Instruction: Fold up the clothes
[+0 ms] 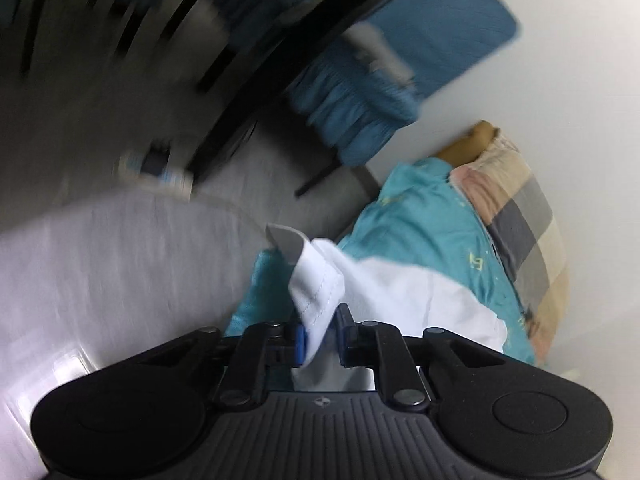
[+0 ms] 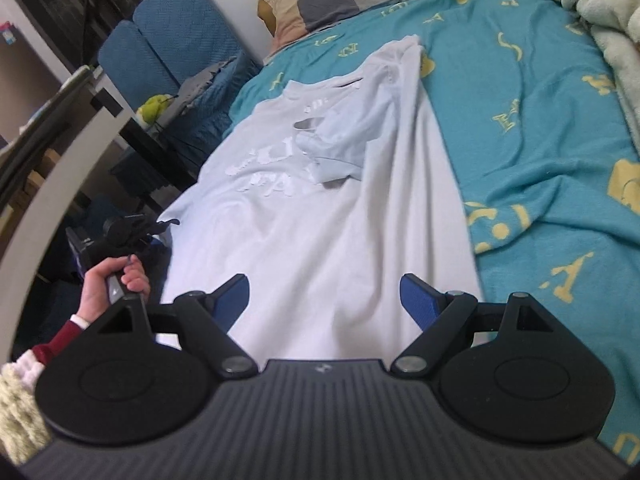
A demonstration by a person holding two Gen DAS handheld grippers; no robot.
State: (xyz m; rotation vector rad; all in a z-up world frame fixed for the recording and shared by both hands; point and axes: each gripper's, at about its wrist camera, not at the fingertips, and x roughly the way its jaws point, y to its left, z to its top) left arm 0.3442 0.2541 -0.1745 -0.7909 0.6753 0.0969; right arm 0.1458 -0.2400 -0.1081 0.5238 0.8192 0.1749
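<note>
Folding is barely begun: one sleeve lies folded across the white T-shirt [image 2: 320, 216] on the bed [image 2: 540, 120], the left tongs [image 1: 320, 332] pinch its hem at 9 o'clock, and the right tongs [image 2: 326, 300] gape wide, empty.

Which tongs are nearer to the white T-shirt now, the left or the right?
Left. The left tongs are shut on the white T-shirt, pinching its edge. The right tongs hang open over its lower part, gripping nothing.

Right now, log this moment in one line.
left gripper: shut on white T-shirt edge | right gripper: open above shirt | bed
</note>
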